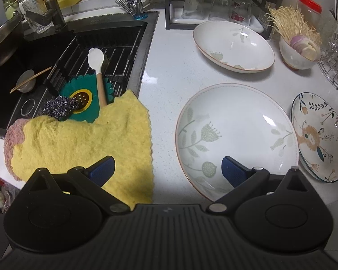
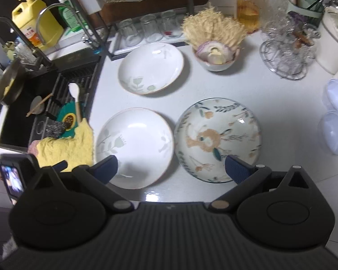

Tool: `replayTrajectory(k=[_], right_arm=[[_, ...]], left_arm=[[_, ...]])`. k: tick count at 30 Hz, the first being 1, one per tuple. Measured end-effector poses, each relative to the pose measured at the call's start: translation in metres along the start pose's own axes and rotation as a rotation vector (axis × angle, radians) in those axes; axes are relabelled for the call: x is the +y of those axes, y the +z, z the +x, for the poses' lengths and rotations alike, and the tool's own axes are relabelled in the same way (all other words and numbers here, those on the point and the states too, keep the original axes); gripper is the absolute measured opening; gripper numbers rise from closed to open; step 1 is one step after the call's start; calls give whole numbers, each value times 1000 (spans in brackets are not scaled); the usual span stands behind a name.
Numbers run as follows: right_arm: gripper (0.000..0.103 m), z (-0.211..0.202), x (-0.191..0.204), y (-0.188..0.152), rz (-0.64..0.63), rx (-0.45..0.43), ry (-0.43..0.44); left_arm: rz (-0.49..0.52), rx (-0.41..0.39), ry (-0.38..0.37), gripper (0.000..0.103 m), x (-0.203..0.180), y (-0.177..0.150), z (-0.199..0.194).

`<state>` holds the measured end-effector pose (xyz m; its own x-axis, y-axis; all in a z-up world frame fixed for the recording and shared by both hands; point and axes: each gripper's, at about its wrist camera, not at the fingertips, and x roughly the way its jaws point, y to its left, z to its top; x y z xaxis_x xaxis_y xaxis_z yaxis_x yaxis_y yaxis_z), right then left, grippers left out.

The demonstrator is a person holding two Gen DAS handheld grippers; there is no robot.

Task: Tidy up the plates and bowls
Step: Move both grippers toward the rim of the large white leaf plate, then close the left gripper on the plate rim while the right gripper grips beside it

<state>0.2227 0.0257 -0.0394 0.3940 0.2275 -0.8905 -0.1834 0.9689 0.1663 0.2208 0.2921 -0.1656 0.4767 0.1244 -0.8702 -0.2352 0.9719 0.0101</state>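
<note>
Three plates lie on the white counter (image 2: 281,112). A near white plate with a green flower print (image 1: 236,135) (image 2: 135,144) sits beside a blue-rimmed floral plate (image 1: 320,135) (image 2: 218,139). A far white plate (image 1: 233,45) (image 2: 151,67) lies behind them. A small bowl with onion and enoki mushrooms (image 1: 297,54) (image 2: 216,60) stands at the back. My left gripper (image 1: 167,171) is open and empty, hovering over the near white plate's left edge. My right gripper (image 2: 171,168) is open and empty above the gap between the two near plates.
A black sink (image 1: 56,67) (image 2: 33,112) at left holds a rack, a spoon and chopsticks. A yellow cloth (image 1: 83,144) (image 2: 65,148) hangs over its edge. Upturned glasses (image 1: 214,6), a red-lidded jar (image 2: 247,6), a wire rack (image 2: 284,60) and plastic lids (image 2: 335,121) line the back and right.
</note>
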Motion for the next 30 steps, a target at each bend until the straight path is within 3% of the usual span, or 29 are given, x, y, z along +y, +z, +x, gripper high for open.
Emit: replayTrajectory(k=[11,14,17,21,25,30], right_arm=[[102,57,-11,-44,115,-101,77],[93,71,-13,-53,145,-100,98],[75,85,-15,-60,193,-70,124],[70,103,-18,-70,262,-51,144],[64,119,-21,-78,346,-40,167],[45,133,-22,-79,399,-43,151]], left_arm=[[77,3,-122,101,8,6,26],[79,19,-160,101,11,9,38],[82,22,-197,101,13,12,45],[101,30,-224,100,13,14,55],[117,55,-261,91,13,16,64],[143,52,-273,79,15,20,73]])
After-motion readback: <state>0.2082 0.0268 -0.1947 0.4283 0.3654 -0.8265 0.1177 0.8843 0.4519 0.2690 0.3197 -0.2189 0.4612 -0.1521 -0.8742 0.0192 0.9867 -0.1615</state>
